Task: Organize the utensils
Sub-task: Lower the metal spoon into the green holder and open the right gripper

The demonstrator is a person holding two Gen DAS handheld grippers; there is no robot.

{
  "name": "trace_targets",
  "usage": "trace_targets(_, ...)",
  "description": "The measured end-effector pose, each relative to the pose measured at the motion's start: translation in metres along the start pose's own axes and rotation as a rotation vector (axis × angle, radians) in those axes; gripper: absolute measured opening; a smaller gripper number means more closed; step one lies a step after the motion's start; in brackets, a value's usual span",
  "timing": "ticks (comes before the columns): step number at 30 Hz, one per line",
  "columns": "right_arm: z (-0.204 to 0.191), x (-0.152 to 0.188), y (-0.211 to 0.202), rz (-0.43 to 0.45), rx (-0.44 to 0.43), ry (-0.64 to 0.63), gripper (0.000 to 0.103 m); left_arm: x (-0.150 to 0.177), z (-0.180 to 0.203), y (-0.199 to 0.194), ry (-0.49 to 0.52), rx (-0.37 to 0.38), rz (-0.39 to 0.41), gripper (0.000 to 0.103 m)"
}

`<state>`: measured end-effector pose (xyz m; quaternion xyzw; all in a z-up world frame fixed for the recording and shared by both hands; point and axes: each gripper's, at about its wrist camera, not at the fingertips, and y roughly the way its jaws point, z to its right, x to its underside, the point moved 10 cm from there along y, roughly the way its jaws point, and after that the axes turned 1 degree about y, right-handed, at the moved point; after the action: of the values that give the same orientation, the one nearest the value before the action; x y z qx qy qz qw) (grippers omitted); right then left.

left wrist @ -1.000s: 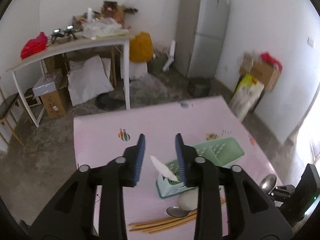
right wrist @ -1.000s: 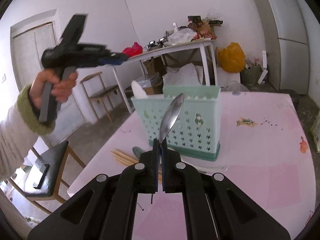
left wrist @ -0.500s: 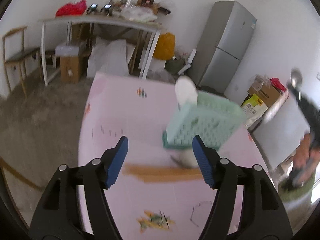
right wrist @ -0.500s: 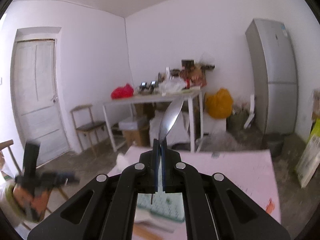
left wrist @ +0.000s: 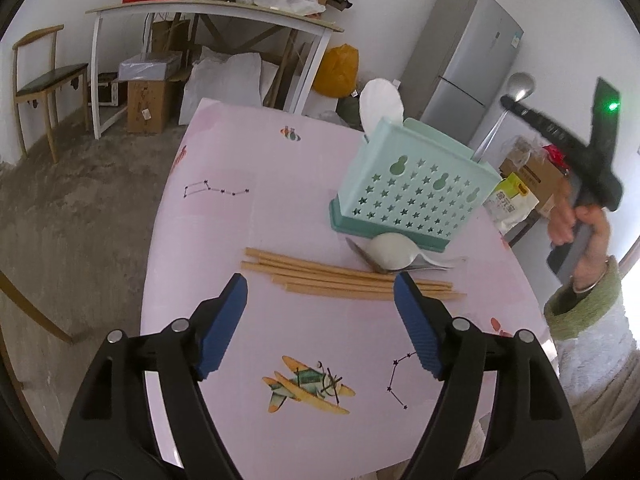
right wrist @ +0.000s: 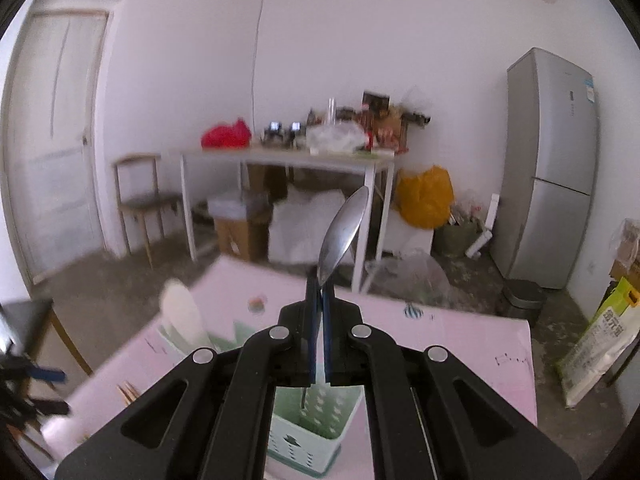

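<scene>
Left gripper [left wrist: 320,308] fingers now opening over chopsticks [left wrist: 348,278], empty; right gripper [right wrist: 319,280] has risen, still clamping spoon [right wrist: 343,228].

Mint-green utensil caddy [left wrist: 408,188] with star-shaped holes, upright near far right part of pink table [left wrist: 224,224]. White spoon [left wrist: 380,104] standing in its far left compartment. Bundle of wooden chopsticks [left wrist: 340,276] lying flat in front of caddy. White ladle-like spoon [left wrist: 394,254] and metal spoon [left wrist: 370,258] lying between caddy base and chopsticks. Another metal spoon [right wrist: 344,232] raised above caddy, bowl upward, handle clamped.
</scene>
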<state>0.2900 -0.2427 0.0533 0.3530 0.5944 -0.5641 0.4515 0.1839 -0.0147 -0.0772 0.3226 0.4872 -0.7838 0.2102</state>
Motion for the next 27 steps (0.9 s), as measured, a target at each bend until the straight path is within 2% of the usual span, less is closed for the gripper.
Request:
trace_targets(7,-0.01,0.04,0.029,-0.128,0.035,-0.134,0.003,0.001,-0.003,0.005,-0.012,0.003,-0.01,0.072)
trace_targets(15,-0.008,0.048,0.031,-0.179,0.059,-0.161,0.005,0.005,0.0,0.006,-0.006,0.006,-0.014,0.073)
trace_targets(17,-0.007,0.048,0.029,-0.18,0.065,-0.159,0.01,0.004,0.0,0.007,-0.006,0.005,-0.014,0.073)
trace_targets(19,-0.005,0.045,0.027,-0.172,0.066,-0.148,0.024,0.004,0.0,0.007,-0.006,0.003,-0.014,0.073)
trace_targets(22,-0.002,0.04,0.019,-0.149,0.068,-0.128,0.036,0.004,-0.001,0.006,-0.007,0.002,-0.011,0.073)
trace_targets(27,0.005,0.028,0.0,-0.105,0.069,-0.072,0.044,0.005,-0.002,0.004,-0.008,-0.002,-0.008,0.073)
